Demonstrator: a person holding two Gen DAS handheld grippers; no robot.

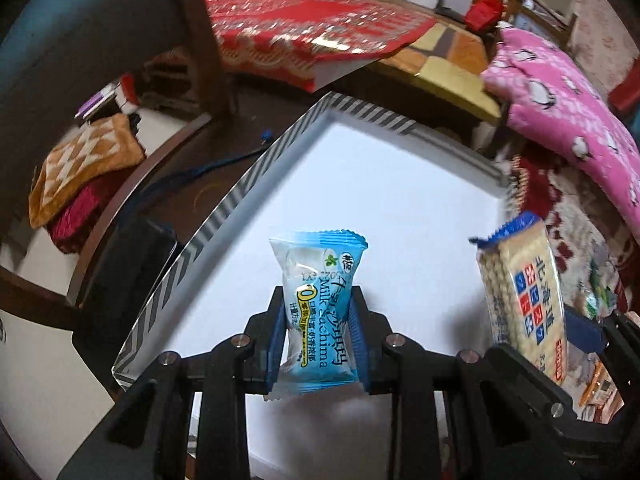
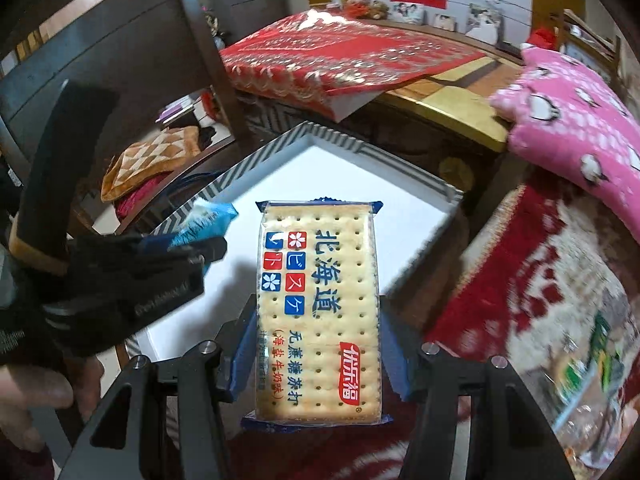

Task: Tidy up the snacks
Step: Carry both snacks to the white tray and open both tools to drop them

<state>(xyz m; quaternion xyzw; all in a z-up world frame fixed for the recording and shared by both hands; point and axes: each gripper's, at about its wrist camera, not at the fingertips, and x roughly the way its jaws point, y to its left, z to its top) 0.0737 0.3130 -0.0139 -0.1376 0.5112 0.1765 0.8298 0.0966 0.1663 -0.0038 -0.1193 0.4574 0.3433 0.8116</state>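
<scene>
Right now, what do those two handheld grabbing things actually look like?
Each tool, left and right, is matte black plastic: angular linkage bars joined by silver pins, with two blue-padded fingers. The right view shows faint white lettering on the left tool's black body.

The left gripper [image 1: 318, 320] clamps a blue Milk Sachima packet [image 1: 316, 312] above a white tray [image 1: 256, 176]. At right, a cracker pack [image 1: 524, 300] sits in the right gripper [image 1: 560, 332].

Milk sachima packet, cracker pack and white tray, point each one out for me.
Milk sachima packet [image 1: 316, 312], left wrist view, middle of the blue-and-white wrapper.
Cracker pack [image 2: 318, 312], right wrist view, centre of the clear front over the crackers.
White tray [image 1: 256, 176], left wrist view, striped left rim.
</scene>
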